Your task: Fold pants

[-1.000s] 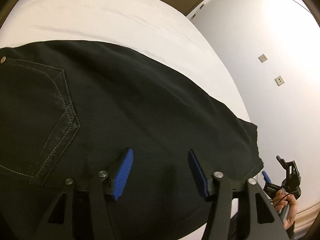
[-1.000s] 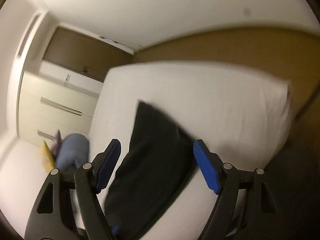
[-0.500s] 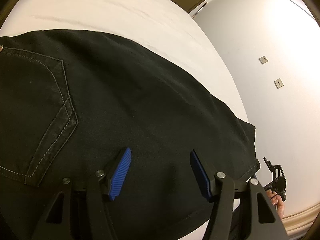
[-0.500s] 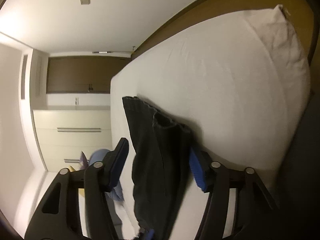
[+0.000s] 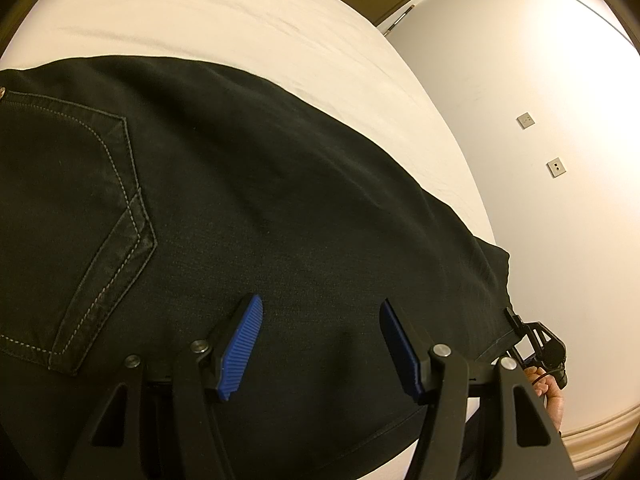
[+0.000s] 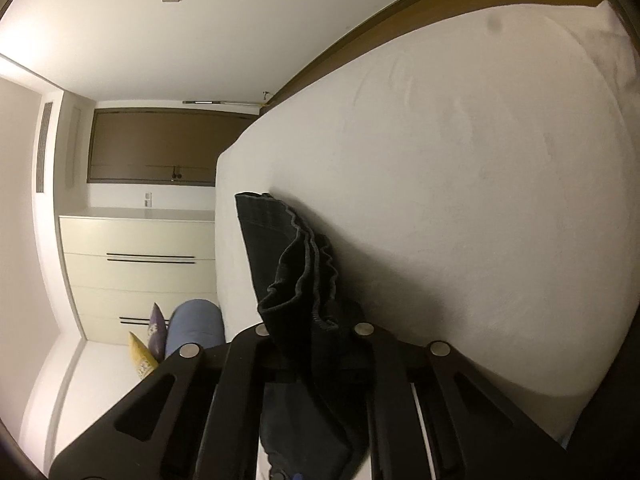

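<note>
The right gripper (image 6: 310,336) has just been closing and now clamps the bunched hem of the pants (image 5: 280,208) on the bed (image 5: 224,20). The left gripper (image 5: 320,340) hovers over the seat, jaws apart — best lift the hem high and carry it straight across.

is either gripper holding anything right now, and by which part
The right gripper has just closed on the black pants at the bunched leg hem. The left gripper holds nothing; its fingers are open above the pants.
</note>
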The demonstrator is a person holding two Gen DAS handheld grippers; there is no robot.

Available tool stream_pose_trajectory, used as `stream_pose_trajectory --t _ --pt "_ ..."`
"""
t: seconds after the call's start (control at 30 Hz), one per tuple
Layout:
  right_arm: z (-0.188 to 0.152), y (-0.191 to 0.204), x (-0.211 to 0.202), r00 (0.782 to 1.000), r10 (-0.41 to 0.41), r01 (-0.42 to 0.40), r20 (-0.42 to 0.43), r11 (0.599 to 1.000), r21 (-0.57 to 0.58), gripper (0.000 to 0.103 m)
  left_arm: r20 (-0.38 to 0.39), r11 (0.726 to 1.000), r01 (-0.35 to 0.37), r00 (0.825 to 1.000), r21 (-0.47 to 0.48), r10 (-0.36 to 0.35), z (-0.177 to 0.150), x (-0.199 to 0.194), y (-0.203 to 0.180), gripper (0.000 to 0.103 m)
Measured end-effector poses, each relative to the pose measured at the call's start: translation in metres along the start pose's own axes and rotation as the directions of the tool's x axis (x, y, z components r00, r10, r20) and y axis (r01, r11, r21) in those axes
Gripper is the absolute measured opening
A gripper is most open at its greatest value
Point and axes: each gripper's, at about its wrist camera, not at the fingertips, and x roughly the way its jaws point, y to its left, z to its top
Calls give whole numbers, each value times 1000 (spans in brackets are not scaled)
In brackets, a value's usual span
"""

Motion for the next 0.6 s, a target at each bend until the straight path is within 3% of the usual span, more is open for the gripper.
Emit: stream_pose_trajectory --t 0.17,0.27,0.37,0.47,0.5,0.53,0.6 --pt "-1 15 -6 998 -50 52 28 996 -76 7 3 1000 3 1000 -3 -3 0 -1 2 63" --pt "-8 44 -8 996 -81 88 46 979 -181 7 3 1000 7 1000 -5 -7 0 -1 4 63" --pt "-31 101 -8 993 -106 115 44 908 -404 7 3 1000 12 1000 -9 -12 1 -2 5 63" --pt "-94 162 7 993 -116 91 10 722 -686 7 8 1000 12 1000 -6 -12 1 -4 6 63" --pt "-121 174 13 992 -125 74 -7 632 -772 7 10 1000 10 1000 -5 -10 1 -5 6 63" --pt "-154 183 25 988 -155 59 -23 508 -860 7 12 1000 7 1000 -4 -7 1 -6 5 64" --pt "-196 174 49 958 -281 49 -54 348 -936 7 14 1000 -1 1000 -14 2 2 -8 3 65"
